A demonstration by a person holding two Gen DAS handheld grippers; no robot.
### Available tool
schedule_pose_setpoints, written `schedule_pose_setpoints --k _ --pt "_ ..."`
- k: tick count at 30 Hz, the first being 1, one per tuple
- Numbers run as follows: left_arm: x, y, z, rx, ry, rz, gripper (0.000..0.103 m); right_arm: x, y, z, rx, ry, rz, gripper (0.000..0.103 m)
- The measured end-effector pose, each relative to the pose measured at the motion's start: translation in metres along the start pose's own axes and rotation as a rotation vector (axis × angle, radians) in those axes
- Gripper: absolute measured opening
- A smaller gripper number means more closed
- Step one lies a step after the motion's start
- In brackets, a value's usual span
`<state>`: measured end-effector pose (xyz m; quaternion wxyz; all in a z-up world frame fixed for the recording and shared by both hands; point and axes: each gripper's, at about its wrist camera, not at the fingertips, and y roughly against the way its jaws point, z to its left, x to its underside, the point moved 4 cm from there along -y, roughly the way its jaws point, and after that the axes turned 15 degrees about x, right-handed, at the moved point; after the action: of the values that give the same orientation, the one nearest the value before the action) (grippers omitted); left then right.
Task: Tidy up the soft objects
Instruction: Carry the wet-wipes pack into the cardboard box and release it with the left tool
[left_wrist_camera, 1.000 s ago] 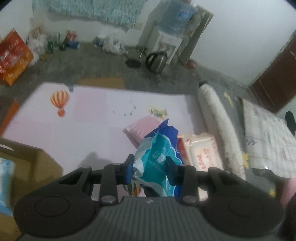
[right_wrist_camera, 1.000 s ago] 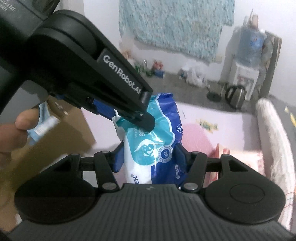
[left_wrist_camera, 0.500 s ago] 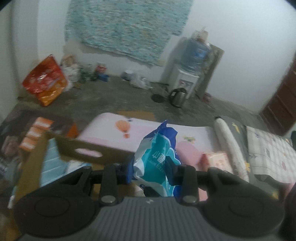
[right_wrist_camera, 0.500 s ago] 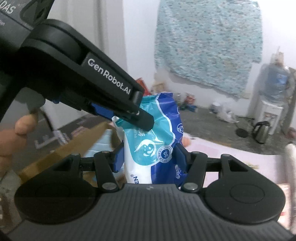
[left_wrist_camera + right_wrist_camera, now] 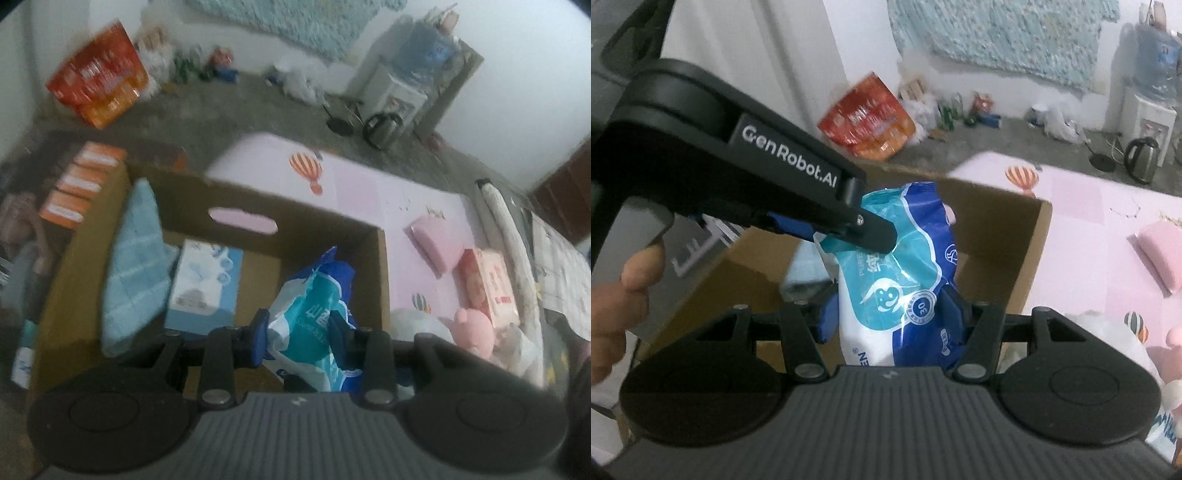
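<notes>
A crinkly blue-and-teal tissue pack (image 5: pixel 317 314) hangs over the right half of an open cardboard box (image 5: pixel 382 280). My left gripper (image 5: pixel 299 332) is shut on the pack's upper end. In the right wrist view my right gripper (image 5: pixel 892 315) is shut on the same pack (image 5: pixel 897 280) lower down, and the left gripper's finger (image 5: pixel 871 234) pinches its top corner. A hand (image 5: pixel 617 295) holds the left gripper. Inside the box lie a light blue towel (image 5: pixel 129 266) and a pale blue tissue box (image 5: pixel 203 288).
The box stands at the left edge of a pink play mat (image 5: pixel 369 184). On the mat lie a pink pad (image 5: pixel 430 240), a pink wipes pack (image 5: pixel 487 284) and a pink plush toy (image 5: pixel 472 328). A rolled mat (image 5: pixel 506 229), a kettle (image 5: pixel 382 127) and an orange bag (image 5: pixel 99 88) are farther off.
Both grippers carried the pack leftward from above the pink mat to above the cardboard box. The box interior with the towel and tissue box has come into view. Both grips are unchanged.
</notes>
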<state>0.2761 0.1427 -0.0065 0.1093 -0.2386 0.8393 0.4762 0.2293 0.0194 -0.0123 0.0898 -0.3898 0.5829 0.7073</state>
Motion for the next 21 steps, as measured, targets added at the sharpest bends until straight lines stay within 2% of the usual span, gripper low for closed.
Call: schedule_pose_setpoints --k 2,4,7,13,17,20,21 --pt "0.001 -0.013 0.008 0.014 0.003 0.023 0.035 0.004 -0.003 0.004 0.001 0.014 0.002 0.056" --pt "0.0 -0.026 0.016 -0.007 -0.016 0.049 0.035 0.007 0.004 0.011 0.009 0.058 -0.047 0.056" --pt "-0.001 -0.051 0.029 0.023 0.0 0.119 0.033 0.012 0.034 -0.005 0.02 0.093 -0.111 0.056" --pt "-0.024 -0.079 0.026 0.001 -0.108 0.119 0.032 0.015 0.084 -0.062 0.02 0.04 -0.189 0.056" --pt "-0.04 -0.097 0.026 -0.007 -0.118 0.102 0.033 0.024 0.093 -0.097 0.044 -0.008 -0.185 0.057" --pt "-0.047 -0.105 0.029 -0.033 -0.066 0.038 0.051 0.033 0.086 -0.118 0.066 -0.038 -0.155 0.057" --pt "-0.047 -0.106 0.029 -0.034 -0.055 0.022 0.054 0.037 0.082 -0.124 0.065 -0.05 -0.146 0.057"
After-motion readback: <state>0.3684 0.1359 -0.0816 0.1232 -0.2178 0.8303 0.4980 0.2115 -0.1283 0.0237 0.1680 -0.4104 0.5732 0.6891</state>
